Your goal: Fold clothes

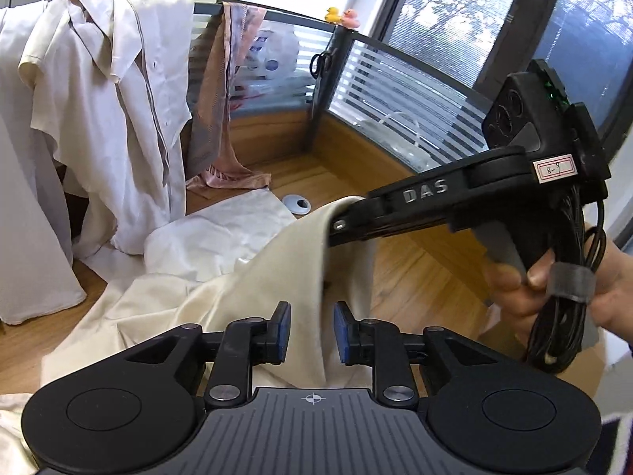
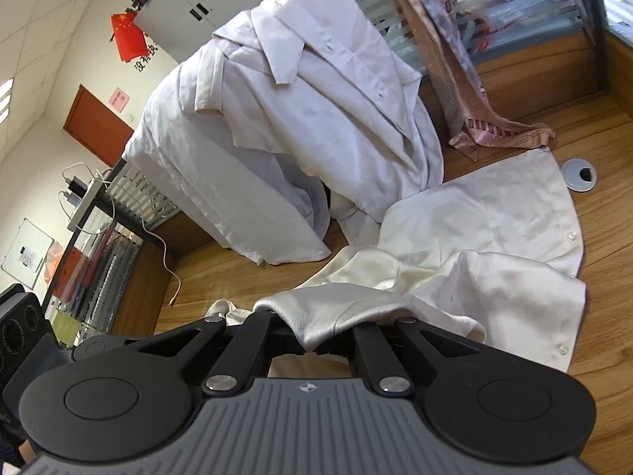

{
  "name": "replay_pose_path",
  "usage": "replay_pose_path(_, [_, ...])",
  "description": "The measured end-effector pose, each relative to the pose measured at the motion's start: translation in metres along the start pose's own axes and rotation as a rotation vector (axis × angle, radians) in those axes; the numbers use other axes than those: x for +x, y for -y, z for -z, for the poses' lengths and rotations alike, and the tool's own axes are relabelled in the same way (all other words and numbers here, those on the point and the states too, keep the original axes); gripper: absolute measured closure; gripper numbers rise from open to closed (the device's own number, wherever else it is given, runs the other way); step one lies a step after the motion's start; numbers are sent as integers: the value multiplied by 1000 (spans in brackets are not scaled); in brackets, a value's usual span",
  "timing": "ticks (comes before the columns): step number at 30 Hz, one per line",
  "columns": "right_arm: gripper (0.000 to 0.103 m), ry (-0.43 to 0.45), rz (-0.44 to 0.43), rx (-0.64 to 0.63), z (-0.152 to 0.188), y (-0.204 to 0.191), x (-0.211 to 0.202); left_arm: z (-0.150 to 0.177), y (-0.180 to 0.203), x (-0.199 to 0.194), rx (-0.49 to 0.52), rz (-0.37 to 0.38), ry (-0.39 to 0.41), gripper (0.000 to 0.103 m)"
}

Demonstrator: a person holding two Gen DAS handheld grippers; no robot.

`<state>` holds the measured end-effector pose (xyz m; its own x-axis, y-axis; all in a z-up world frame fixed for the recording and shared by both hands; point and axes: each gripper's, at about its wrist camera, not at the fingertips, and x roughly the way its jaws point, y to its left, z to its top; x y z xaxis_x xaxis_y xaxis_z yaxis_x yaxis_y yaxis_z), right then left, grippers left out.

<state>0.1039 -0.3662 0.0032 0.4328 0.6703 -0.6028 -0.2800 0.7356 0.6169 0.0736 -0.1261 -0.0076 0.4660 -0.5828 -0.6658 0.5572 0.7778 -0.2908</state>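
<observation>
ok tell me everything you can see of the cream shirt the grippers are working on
The cream shirt looks like smooth, slightly glossy fabric with small pale buttons along one edge. It lies crumpled and partly spread on the wooden desk, near a grey cable grommet. The right gripper is shut on a fold of it, lifting that part into a hanging drape. The left gripper is open, the draped cloth passing between its blue pads. White shirts hung behind overlap its far edge.

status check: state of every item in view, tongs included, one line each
left tongs: open, cream fabric between the pads, not clamped
right tongs: shut on cream shirt
cream shirt: unfolded, one part lifted, rest crumpled on the desk
white shirt: draped over the partition, unfolded
pink scarf: hung over the partition, end on the desk
desk grommet: lying flat on the desk
</observation>
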Motion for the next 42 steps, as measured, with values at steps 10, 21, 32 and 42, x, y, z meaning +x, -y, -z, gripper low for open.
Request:
replay_pose_path(10, [100, -34, -25, -1, -7, -1, 18, -6, 11, 18, -7, -14, 13, 73])
replay_pose_path(21, [100, -81, -47, -9, -15, 5, 35, 1, 9, 37, -105, -92, -14, 69])
replay_pose_path(32, [100, -129, -77, -34, -18, 7, 42, -5, -10, 65, -241, -259, 12, 69])
replay_pose_path(42, [95, -131, -67, -26, -25, 24, 42, -5, -10, 57, -253, -253, 62, 100])
